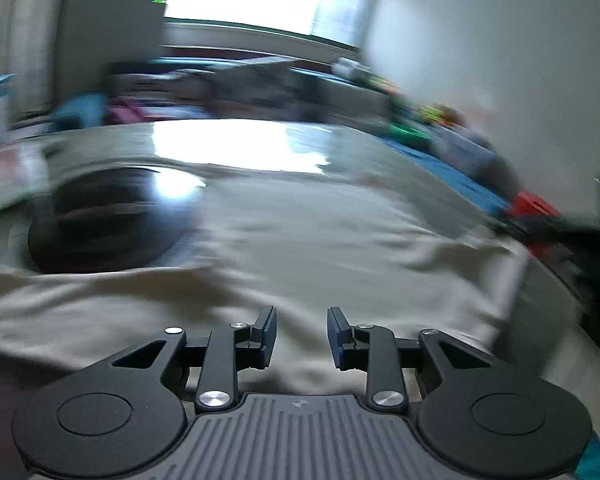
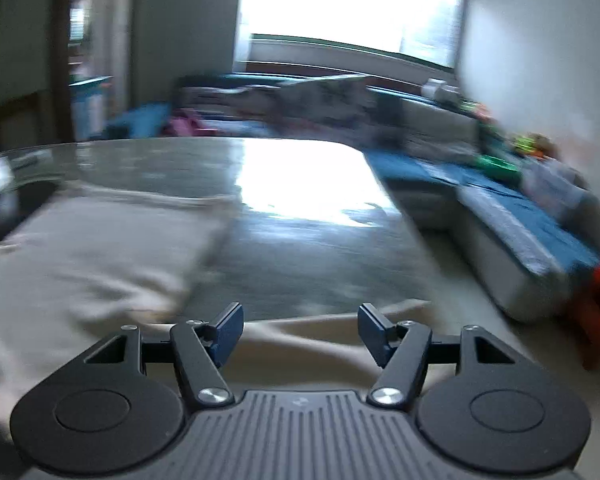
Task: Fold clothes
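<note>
Left wrist view: the left tongs [image 1: 302, 334] are hanging apart and empty over a cream garment [image 1: 300, 240] lying rumpled across the bench [image 1: 228, 140]. A dark round object [image 1: 112, 224] is sitting at 10 o'clock, touching the cloth; dragging fabric that way is likely to snag it.

Right wrist view: the right tongs [image 2: 300, 330] are gaping wide, holding nothing, above the garment's near edge [image 2: 320, 332]. Bare bench is lying open at 12 o'clock; its edge is falling away at 2 o'clock toward the sofa [image 2: 500, 216], so cloth could slide off.
</note>
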The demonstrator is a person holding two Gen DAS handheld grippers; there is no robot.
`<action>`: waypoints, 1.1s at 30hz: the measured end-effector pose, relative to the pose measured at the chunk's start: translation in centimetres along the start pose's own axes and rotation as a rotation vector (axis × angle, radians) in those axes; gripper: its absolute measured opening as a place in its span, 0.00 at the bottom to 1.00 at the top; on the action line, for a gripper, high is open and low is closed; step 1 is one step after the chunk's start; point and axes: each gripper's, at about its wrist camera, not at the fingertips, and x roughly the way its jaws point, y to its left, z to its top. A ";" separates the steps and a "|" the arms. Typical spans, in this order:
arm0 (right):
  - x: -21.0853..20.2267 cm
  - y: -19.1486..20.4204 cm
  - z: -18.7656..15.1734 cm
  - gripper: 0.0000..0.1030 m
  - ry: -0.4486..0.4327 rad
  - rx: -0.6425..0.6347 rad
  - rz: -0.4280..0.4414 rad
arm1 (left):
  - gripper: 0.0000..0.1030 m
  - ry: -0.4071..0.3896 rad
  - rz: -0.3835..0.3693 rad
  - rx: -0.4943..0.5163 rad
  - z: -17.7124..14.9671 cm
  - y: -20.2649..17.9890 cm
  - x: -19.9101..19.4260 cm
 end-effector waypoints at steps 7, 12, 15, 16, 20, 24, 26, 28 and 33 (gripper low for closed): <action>-0.2 8.3 0.9 0.63 -0.006 -0.178 0.259 | 0.31 -0.040 0.417 -0.234 0.0 7.4 -1.4; 0.9 13.3 1.4 0.63 0.011 -0.274 0.368 | 0.41 -0.048 0.609 -0.327 -0.6 11.1 -2.0; 1.4 15.5 1.9 0.63 0.012 -0.310 0.417 | 0.41 -0.035 0.648 -0.391 -0.8 13.2 -2.0; 1.5 16.1 2.0 0.63 0.011 -0.320 0.432 | 0.41 -0.035 0.646 -0.403 -0.9 13.7 -2.0; 1.5 18.4 1.3 0.63 0.010 -0.371 0.472 | 0.37 -0.044 0.621 -0.394 -0.7 14.3 -1.6; 1.5 19.5 0.9 0.63 0.012 -0.399 0.492 | 0.10 -0.052 0.594 -0.381 -0.5 14.1 -1.4; 1.3 19.9 0.8 0.63 0.013 -0.409 0.504 | 0.05 -0.066 0.599 -0.363 -0.5 14.0 -1.4; 1.2 20.6 0.4 0.63 0.018 -0.428 0.515 | 0.05 -0.084 0.603 -0.362 -0.4 14.1 -1.7; 0.6 22.0 -0.7 0.63 0.009 -0.493 0.548 | 0.05 -0.115 0.622 -0.378 0.0 14.6 -2.4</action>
